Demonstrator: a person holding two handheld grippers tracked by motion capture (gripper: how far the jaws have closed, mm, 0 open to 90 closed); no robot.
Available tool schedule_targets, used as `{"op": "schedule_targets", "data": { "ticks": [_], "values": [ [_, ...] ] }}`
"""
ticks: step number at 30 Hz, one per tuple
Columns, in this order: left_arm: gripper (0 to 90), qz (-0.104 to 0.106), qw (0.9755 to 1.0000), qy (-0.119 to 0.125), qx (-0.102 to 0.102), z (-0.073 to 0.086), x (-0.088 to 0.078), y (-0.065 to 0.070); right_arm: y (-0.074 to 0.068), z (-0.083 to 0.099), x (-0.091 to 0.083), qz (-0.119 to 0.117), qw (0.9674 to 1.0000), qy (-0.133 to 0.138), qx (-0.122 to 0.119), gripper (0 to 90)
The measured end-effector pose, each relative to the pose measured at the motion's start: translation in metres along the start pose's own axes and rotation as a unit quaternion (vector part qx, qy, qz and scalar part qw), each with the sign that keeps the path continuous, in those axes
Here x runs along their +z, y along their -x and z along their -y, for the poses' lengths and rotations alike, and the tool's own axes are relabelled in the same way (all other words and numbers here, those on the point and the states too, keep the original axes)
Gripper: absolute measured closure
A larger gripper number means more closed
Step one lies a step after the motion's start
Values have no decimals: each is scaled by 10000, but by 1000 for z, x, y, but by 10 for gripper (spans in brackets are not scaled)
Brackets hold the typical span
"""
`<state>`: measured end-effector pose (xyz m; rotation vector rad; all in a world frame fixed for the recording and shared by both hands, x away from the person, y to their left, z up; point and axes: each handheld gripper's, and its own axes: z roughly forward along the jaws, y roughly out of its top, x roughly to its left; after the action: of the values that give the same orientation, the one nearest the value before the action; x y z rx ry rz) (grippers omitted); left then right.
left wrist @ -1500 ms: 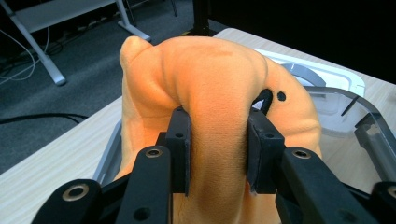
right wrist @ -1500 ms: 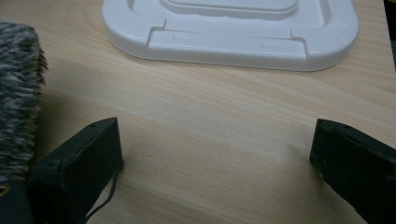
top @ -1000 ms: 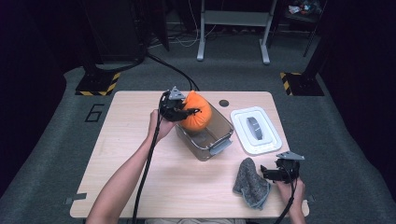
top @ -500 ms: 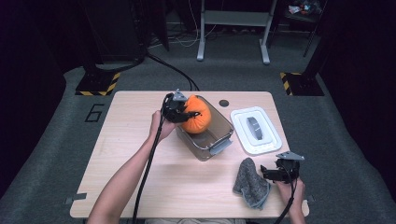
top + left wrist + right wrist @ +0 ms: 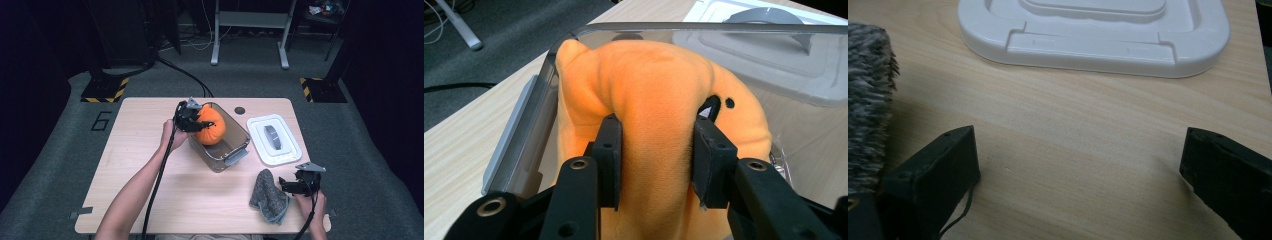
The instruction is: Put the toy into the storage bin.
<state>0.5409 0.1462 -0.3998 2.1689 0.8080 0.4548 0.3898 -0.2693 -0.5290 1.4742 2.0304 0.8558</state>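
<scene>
An orange plush toy (image 5: pixel 211 127) sits in the top of a clear plastic bin (image 5: pixel 235 150) at the table's middle. My left gripper (image 5: pixel 200 123) reaches in from the bin's left side. In the left gripper view its pads (image 5: pixel 610 145) pinch a fold of the orange plush toy (image 5: pixel 659 75) above the bin's rim (image 5: pixel 549 80). The jaws have just been opening a little, with the plush still pressed between them. My right gripper (image 5: pixel 287 186) rests low at the front right, open (image 5: pixel 1078 150) over bare wood, nothing between its jaws.
The bin's white lid (image 5: pixel 275 140) with a grey handle lies right of the bin, its near edge (image 5: pixel 1093 30) just ahead of my right gripper. A grey fuzzy cloth (image 5: pixel 267 195) lies left of that gripper. The wooden table (image 5: pixel 140 175) is bare on its left half.
My left gripper and the orange plush have sunk slightly lower into the bin. The right gripper, the cloth and the lid have kept still.
</scene>
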Motion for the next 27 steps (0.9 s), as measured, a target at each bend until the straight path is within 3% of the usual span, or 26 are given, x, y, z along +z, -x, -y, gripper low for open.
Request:
{"op": "schedule_targets", "data": {
  "ticks": [15,24,27],
  "values": [
    [516,23,9998,-190,-45,2,6,-1,0,0,0,-4,10000,1,-8,15],
    [441,11,9991,-430,18,1,11,0,0,0,0,-2,10000,0,-9,15],
    [420,-24,9993,-368,2,1,12,0,0,0,0,-3,10000,2,-9,15]
  ]
}}
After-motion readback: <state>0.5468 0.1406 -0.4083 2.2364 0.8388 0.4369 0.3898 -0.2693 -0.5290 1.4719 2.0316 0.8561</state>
